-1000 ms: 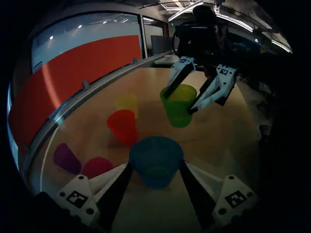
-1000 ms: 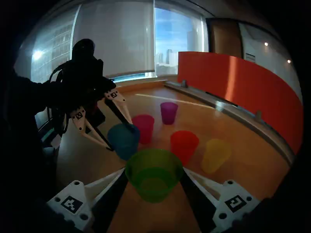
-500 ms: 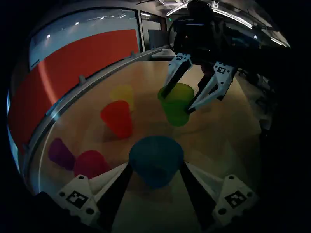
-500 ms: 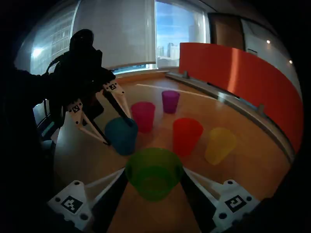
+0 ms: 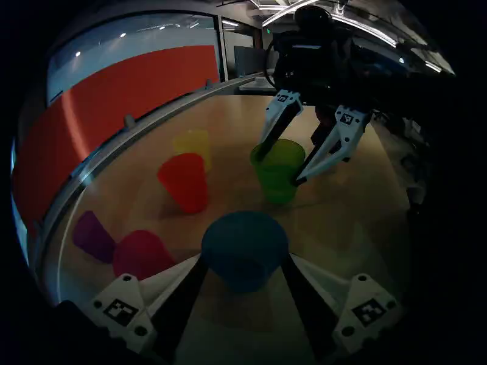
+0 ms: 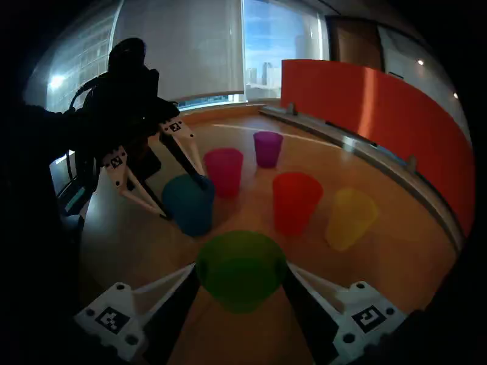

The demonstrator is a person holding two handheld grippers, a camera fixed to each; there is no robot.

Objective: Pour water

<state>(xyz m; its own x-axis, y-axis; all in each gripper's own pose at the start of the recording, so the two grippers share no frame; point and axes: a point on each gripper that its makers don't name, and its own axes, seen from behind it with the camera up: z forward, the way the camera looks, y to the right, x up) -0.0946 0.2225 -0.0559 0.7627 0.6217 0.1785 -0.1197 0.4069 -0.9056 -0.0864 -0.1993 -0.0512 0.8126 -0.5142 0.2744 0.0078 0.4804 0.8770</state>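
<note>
My left camera rides just behind my left gripper (image 5: pixel 243 260), low over the bench (image 5: pixel 347 213). It looks along my fingers, with the blue cup (image 5: pixel 245 243) close between them, and faces the room's interior. The orange panel (image 5: pixel 122 91) runs along the bench's left edge. My right camera sits the same way on my right gripper (image 6: pixel 240 272), green cup (image 6: pixel 240 264) close, facing the windows (image 6: pixel 274 42). The two views oppose each other. Both take in the red cup (image 5: pixel 182 182), yellow cup (image 5: pixel 193 143), pink cup (image 5: pixel 140 252) and purple cup (image 5: pixel 91 228), and each sees the other gripper farther off.
</note>
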